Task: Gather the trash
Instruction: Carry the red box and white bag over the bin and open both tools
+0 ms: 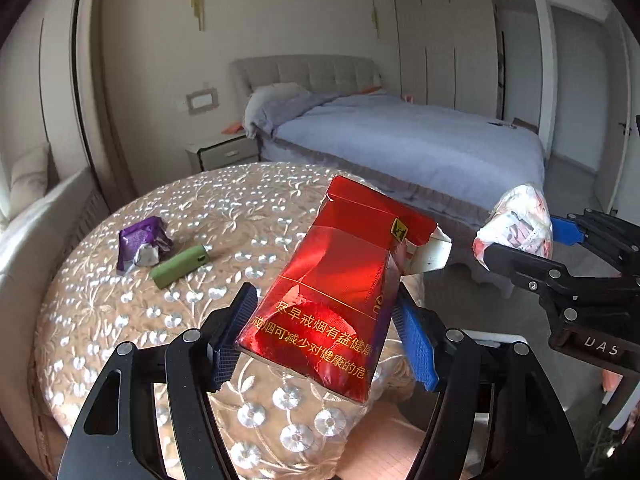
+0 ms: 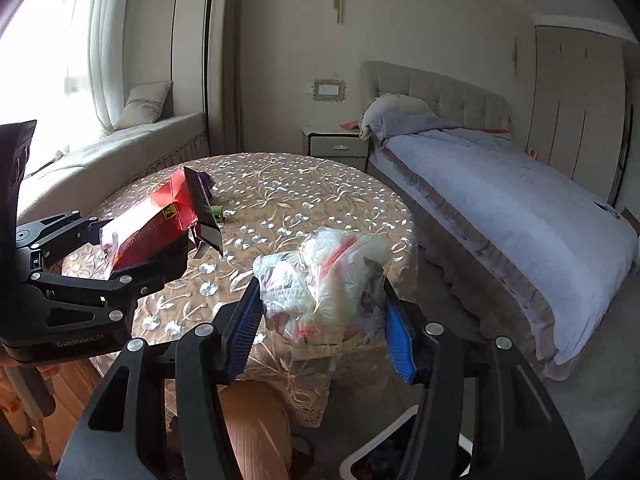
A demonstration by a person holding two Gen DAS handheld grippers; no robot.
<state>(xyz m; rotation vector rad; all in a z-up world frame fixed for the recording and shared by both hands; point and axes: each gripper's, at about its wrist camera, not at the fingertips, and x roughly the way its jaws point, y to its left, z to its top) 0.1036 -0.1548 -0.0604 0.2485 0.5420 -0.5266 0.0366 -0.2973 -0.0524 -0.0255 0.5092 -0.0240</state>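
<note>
My left gripper [image 1: 324,304] is shut on a crumpled red cigarette pack [image 1: 340,272] and holds it tilted above the table's near edge. To its right, my right gripper [image 1: 520,236] is shut on a crumpled clear plastic bag [image 1: 516,216]. The right wrist view shows that bag [image 2: 328,272] pressed between the blue pads of the right gripper [image 2: 322,292], with the left gripper [image 2: 140,240] and the red pack [image 2: 160,220] at the left. A purple wrapper [image 1: 140,244] and a green tube [image 1: 180,266] lie on the round table [image 1: 100,320].
A patterned cloth covers the round table [image 2: 320,200]. The bed [image 2: 500,200] stands to its right, with a nightstand [image 2: 338,146] behind and a window seat [image 2: 120,152] at the left. Below the right gripper are a white-rimmed bin [image 2: 372,456] and a person's knee [image 2: 256,428].
</note>
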